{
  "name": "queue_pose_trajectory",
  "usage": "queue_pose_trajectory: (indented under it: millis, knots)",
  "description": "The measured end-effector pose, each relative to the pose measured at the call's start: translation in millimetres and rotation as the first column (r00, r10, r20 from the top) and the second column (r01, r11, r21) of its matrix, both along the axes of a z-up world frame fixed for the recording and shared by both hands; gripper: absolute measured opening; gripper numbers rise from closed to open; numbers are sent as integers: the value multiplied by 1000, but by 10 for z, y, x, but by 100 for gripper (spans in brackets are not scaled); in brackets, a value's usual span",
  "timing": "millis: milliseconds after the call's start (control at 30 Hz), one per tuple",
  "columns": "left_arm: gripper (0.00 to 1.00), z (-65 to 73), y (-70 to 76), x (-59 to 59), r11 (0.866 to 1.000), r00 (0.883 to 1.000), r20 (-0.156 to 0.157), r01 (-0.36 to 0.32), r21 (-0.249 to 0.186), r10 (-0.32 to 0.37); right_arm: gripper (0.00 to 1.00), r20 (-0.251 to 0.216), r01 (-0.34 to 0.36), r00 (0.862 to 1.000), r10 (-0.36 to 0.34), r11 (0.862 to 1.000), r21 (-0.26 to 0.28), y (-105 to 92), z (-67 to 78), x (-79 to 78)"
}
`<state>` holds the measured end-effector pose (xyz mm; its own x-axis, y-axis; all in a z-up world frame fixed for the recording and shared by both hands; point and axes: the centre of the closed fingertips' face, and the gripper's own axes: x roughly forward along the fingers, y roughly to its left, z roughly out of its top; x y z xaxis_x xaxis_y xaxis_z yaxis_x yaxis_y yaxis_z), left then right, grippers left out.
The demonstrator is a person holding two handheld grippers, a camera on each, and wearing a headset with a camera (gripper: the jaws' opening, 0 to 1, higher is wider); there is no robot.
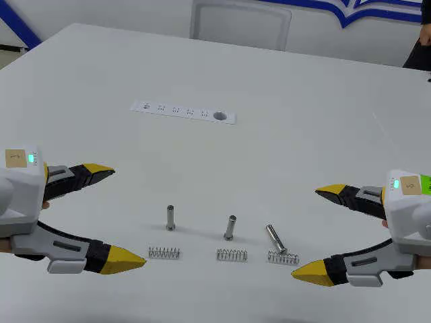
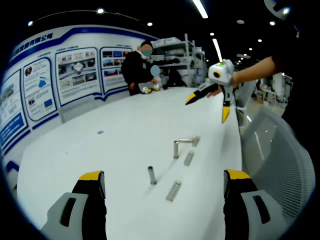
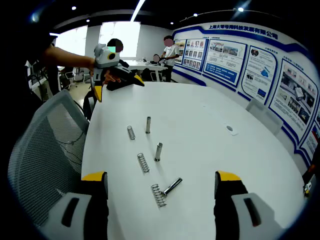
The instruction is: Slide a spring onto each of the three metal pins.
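Springs [image 1: 231, 255] lay one before each pin [image 1: 230, 227] on the table [image 1: 283, 74], seemingly ready for threading. My left gripper [image 1: 119, 215] and right gripper [image 1: 310, 232] flanked them, both gaping, empty.

A tan sticker [image 1: 16, 158] on the left gripper [image 1: 126, 215] carries one dark character, perhaps a 1. A second sticker [image 1: 409, 185] on the right gripper [image 1: 308, 233] also carries one, but I cannot read it surely. In the right gripper view, a line of blue Chinese characters [image 3: 243, 30] heads the wall boards [image 3: 225, 62]; their small print is too fine. The socket strip [image 1: 182, 112] on the tabletop [image 1: 303, 134] has tiny marks, unreadable.
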<state>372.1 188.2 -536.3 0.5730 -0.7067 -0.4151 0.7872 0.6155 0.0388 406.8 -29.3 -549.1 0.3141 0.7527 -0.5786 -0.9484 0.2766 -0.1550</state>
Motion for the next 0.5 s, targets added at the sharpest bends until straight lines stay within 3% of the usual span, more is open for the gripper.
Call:
queue_pose_trajectory:
  millis: [500]
  knots:
    - [100,20,-1,40,1000,1000,12,-5,-10,5,88,-19,7,1000,-7,1000,0,-29,-65,88]
